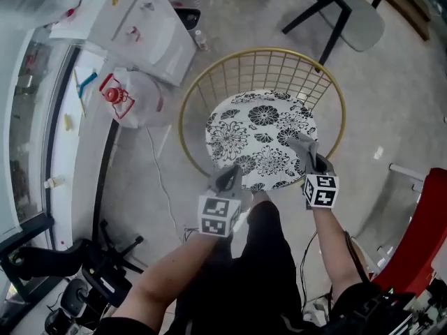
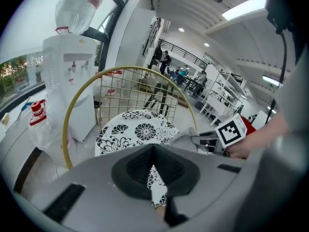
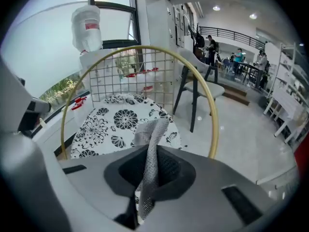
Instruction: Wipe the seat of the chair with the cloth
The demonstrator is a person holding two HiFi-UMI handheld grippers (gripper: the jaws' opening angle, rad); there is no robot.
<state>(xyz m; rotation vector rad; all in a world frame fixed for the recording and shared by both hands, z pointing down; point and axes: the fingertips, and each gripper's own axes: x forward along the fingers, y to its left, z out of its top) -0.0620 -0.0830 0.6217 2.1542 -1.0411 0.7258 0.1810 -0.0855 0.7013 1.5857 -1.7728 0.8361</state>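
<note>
The chair has a gold wire frame (image 1: 199, 84) and a round seat (image 1: 255, 135) with a black-and-white flower print. My right gripper (image 1: 309, 158) hovers over the seat's near right edge, shut on a grey mesh cloth (image 1: 301, 144). In the right gripper view the cloth (image 3: 150, 139) stands up from between the jaws, with the seat (image 3: 111, 122) beyond it. My left gripper (image 1: 228, 180) is at the seat's near left edge, its jaws together with nothing held. In the left gripper view the seat (image 2: 130, 132) lies ahead and the right gripper (image 2: 208, 140) with the cloth (image 2: 186, 138) is to the right.
A white water dispenser (image 1: 150, 26) and a large clear bottle with a red cap (image 1: 133, 96) stand left of the chair. A grey chair with black legs (image 1: 356, 16) is at the far right. A red object (image 1: 426, 236) sits near right. The person's dark legs are below the grippers.
</note>
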